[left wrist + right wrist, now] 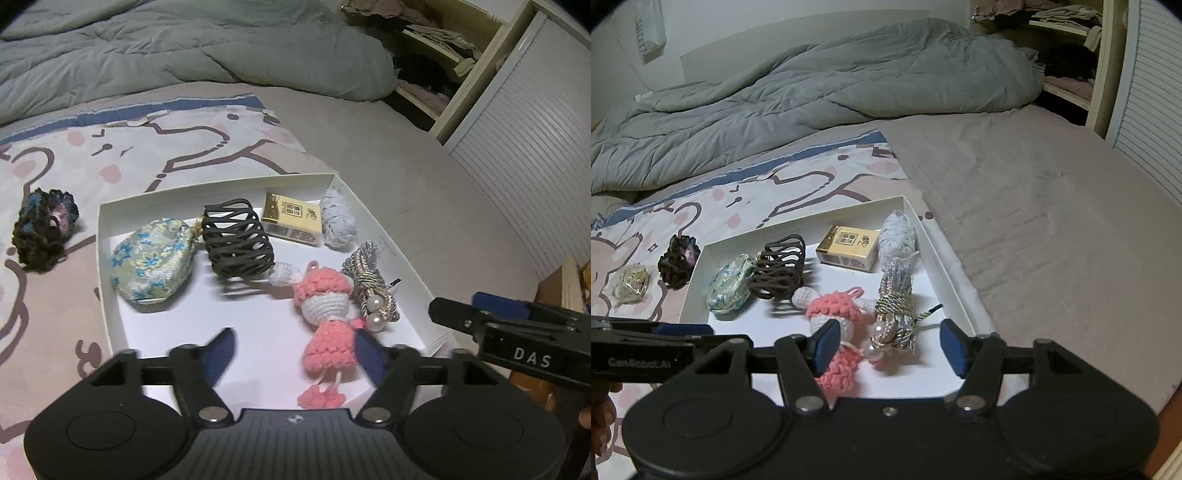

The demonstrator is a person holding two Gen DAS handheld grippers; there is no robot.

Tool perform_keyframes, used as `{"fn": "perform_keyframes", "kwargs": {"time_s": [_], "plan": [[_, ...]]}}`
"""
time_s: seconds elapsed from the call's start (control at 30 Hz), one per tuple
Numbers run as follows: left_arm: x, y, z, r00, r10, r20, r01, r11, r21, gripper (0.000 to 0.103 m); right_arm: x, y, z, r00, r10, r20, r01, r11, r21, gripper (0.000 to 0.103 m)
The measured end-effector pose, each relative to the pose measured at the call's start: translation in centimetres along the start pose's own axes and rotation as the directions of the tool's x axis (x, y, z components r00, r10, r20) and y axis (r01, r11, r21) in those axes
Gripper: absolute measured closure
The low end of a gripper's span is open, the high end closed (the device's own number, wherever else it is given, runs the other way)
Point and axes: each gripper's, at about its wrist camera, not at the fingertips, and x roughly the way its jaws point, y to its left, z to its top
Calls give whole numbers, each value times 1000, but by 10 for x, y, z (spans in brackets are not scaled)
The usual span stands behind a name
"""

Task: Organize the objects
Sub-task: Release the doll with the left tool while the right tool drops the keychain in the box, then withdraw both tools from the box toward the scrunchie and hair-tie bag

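White tray [107, 236] sits on the bed's cartoon sheet [155, 147], and it's well stocked. Inside, at the tray's nine o'clock, the floral pouch [153, 264]; touching its right side, the dark brown claw clip [236, 242]. Up at twelve, the yellow box [291, 219], and just beside it at one o'clock the pale yarn bundle [338, 221]. At four o'clock lies the pink crochet doll [327, 325], head up-tray, with the corded tassel with pearls [371, 291] right against its right side.

Left gripper [295, 350] hovers over the tray's near edge, jaws wide apart, holding nothing, the doll lying between them in the left wrist view. Right gripper [888, 341] likewise has its jaws spread and empty, the tassel and pearls framed between them.

Outside the tray, at its nine o'clock on the sheet, a dark crochet scrunchie [44, 230], and farther out a small gold bundle [629, 284]. Beyond, at twelve, a rumpled grey duvet [166, 48]; at two o'clock, an open wardrobe [454, 66].
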Motion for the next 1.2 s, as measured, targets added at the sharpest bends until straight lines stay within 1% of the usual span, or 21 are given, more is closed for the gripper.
{"fn": "perform_keyframes", "kwargs": {"time_s": [0.03,0.1,0.17,0.33,0.43,0.5,0.83,0.97,1.2], "plan": [[-1,0,0,1000,10,3,-10,1000,5,13,-1,0,-1,1000,-5,3,5,1000,-1,31],[-4,1,0,1000,24,6,-25,1000,19,9,-3,-1,-2,1000,-12,9,12,1000,-3,24],[-5,2,0,999,43,5,-43,999,31,5,-4,-2,-4,1000,-23,14,23,1000,2,21],[-9,6,1,998,69,15,-70,996,53,0,-9,-3,-5,998,-49,27,49,999,2,7],[-13,8,2,996,86,25,-87,994,63,0,-12,-3,-6,997,-65,36,65,998,-6,2],[-14,10,3,995,91,31,-93,994,65,0,-14,-2,-7,996,-76,44,76,997,-12,0],[-23,17,4,992,116,56,-121,989,83,0,-18,2,-10,995,-88,53,88,996,-8,0],[-27,28,4,992,115,55,-119,991,65,0,-16,3,-8,995,-83,49,83,997,12,0],[-42,55,10,986,148,83,-151,988,40,0,-10,16,-4,997,-62,52,62,998,16,0]]}}
